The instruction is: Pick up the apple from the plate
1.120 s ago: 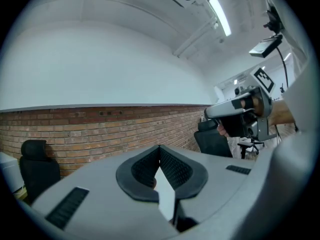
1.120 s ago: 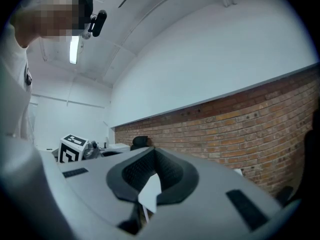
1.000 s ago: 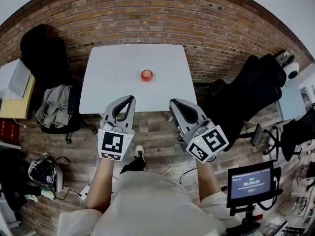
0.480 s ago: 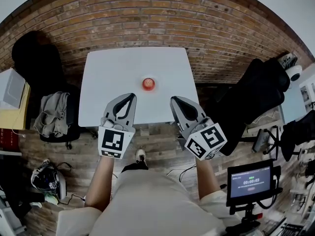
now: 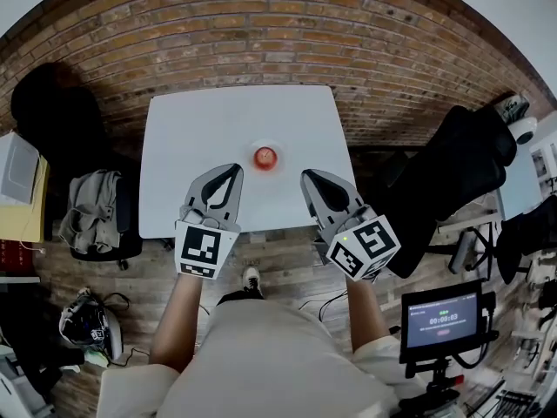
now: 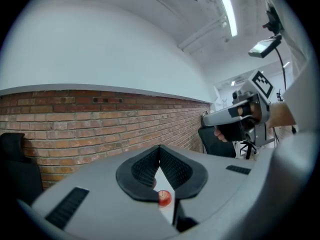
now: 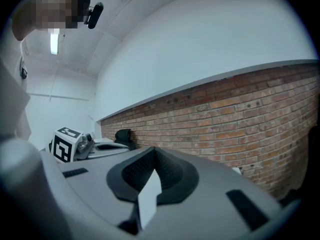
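The apple sits on a small white plate near the middle of the white table, just beyond and between the left gripper and the right gripper, each with its jaws pressed together on nothing. A closed gripper reaching in would likely knock the round apple rolling or shove the light plate, unless the jaws part first. No brand or label is readable; the screen at the near right shows timer digits too small to make out.
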`<action>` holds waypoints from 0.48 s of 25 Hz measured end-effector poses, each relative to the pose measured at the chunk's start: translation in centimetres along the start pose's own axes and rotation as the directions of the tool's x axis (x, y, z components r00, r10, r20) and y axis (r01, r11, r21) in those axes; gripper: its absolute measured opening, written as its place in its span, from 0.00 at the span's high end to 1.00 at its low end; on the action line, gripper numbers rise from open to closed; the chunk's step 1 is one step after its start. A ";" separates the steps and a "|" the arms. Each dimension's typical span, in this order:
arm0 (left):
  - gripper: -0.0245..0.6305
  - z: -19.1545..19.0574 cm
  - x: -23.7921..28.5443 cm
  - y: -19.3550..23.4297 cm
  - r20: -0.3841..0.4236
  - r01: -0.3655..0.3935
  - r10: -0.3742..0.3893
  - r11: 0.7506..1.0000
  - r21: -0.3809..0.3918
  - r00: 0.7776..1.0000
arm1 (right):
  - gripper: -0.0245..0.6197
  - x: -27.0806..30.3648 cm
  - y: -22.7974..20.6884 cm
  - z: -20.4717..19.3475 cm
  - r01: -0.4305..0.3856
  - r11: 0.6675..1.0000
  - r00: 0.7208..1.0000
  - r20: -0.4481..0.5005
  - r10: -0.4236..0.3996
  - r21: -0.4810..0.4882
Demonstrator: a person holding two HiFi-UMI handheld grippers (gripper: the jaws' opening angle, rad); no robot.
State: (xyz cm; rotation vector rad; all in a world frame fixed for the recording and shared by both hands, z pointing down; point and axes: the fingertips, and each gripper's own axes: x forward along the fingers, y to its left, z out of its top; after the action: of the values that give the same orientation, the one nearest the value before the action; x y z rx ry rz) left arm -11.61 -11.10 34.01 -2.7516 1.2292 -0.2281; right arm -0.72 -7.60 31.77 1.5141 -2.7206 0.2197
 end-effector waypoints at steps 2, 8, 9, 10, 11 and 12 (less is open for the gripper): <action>0.96 -0.5 0.9 0.6 -0.006 0.008 -0.008 1.000 -0.004 1.000 | 0.96 1.0 -0.5 -0.2 0.002 1.000 1.000 -0.010 -0.002 0.003; 0.96 -1.4 2.2 1.8 -0.030 0.030 -0.031 0.999 -0.011 0.999 | 0.96 2.5 -1.2 -0.1 0.018 1.000 1.000 -0.017 -0.018 0.005; 0.96 -1.4 2.2 1.9 -0.034 0.034 -0.034 0.999 -0.009 0.999 | 0.96 2.5 -1.3 0.0 0.020 1.000 1.000 -0.017 -0.020 0.005; 0.96 -1.4 2.3 1.9 -0.037 0.038 -0.038 0.999 -0.007 0.999 | 0.96 2.6 -1.3 0.1 0.021 1.000 1.000 -0.017 -0.021 0.004; 0.96 -1.4 2.4 2.0 -0.037 0.042 -0.042 0.999 -0.005 0.998 | 0.96 2.6 -1.3 0.1 0.022 1.000 1.000 -0.019 -0.022 0.003; 0.96 -1.4 2.5 2.0 -0.035 0.044 -0.044 0.999 -0.005 0.998 | 0.96 2.6 -1.2 -0.1 0.023 1.000 0.999 -0.022 -0.023 0.002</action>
State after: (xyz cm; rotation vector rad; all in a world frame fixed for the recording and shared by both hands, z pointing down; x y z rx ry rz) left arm -11.71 -14.38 35.30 -2.7923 1.1793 -0.2794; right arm -1.08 -10.41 32.20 1.5334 -2.6855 0.2375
